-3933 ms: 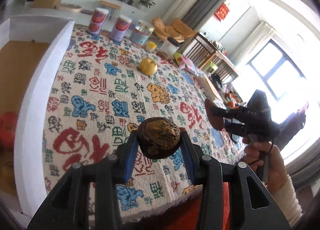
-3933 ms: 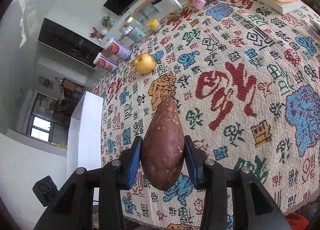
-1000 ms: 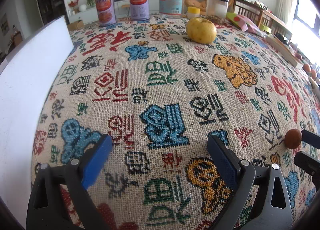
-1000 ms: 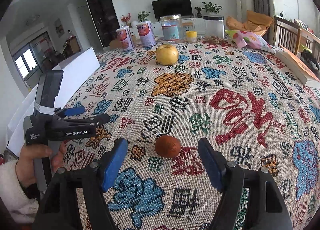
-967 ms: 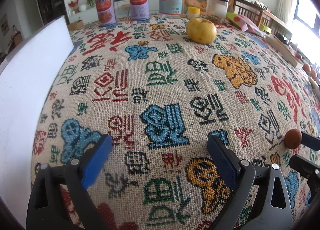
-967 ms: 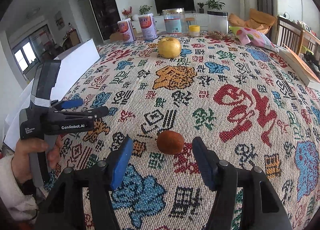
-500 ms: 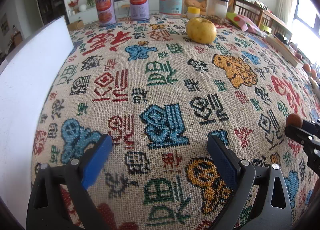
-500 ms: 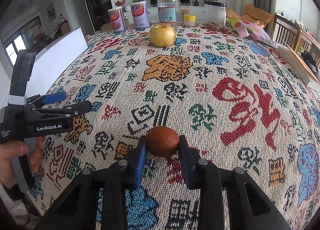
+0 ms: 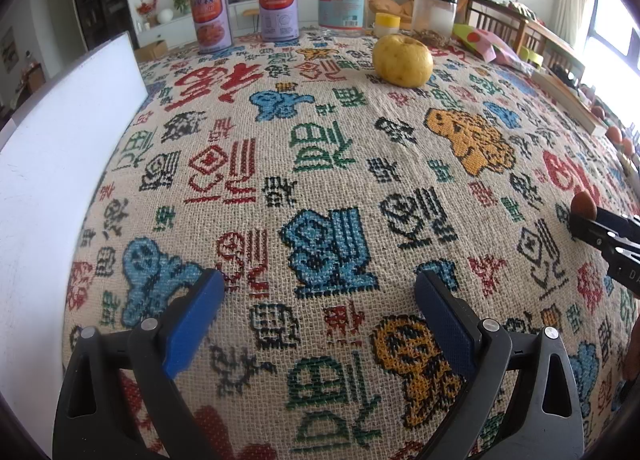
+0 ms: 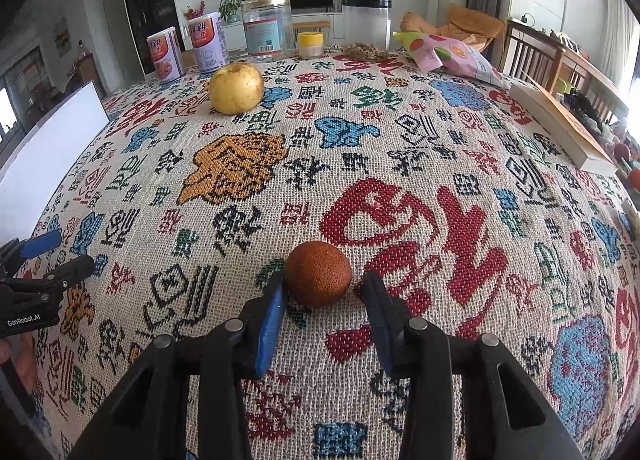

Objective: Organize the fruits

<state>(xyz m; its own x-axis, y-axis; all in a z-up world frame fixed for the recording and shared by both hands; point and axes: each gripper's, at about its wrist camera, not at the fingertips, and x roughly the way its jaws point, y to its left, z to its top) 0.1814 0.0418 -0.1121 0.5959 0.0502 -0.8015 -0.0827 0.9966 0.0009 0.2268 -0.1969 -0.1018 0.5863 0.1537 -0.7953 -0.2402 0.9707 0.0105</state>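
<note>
- "GenRobot.AI" reads in white on the black body of the left gripper (image 10: pixel 48 252), seen at the left edge of the right wrist view; a hand holds it below.
- Two cans (image 10: pixel 164 55) at the far edge of the table carry large Chinese characters on purple and orange labels; I cannot read them surely. A clear jar (image 10: pixel 266 27) beside them bears a blue label with a barcode.
- The tablecloth (image 10: pixel 400 179) is woven all over with Chinese characters in red, blue, green and black.
- The right gripper (image 10: pixel 324 292) has its jaws opening, with the small brown fruit (image 10: pixel 319 274) between them: the left pad is touching or nearly touching it, the right pad stands clear of it. The fruit rests on the cloth.
- The left gripper (image 9: pixel 318 302) stands wide open above the cloth, nothing between its blue pads (image 9: pixel 192 320).
- A yellow pear-like fruit (image 9: pixel 402 59) sits well apart, toward the far side near the jars.
- A white box wall (image 9: pixel 60 163) stands along the left side of the table.
</note>
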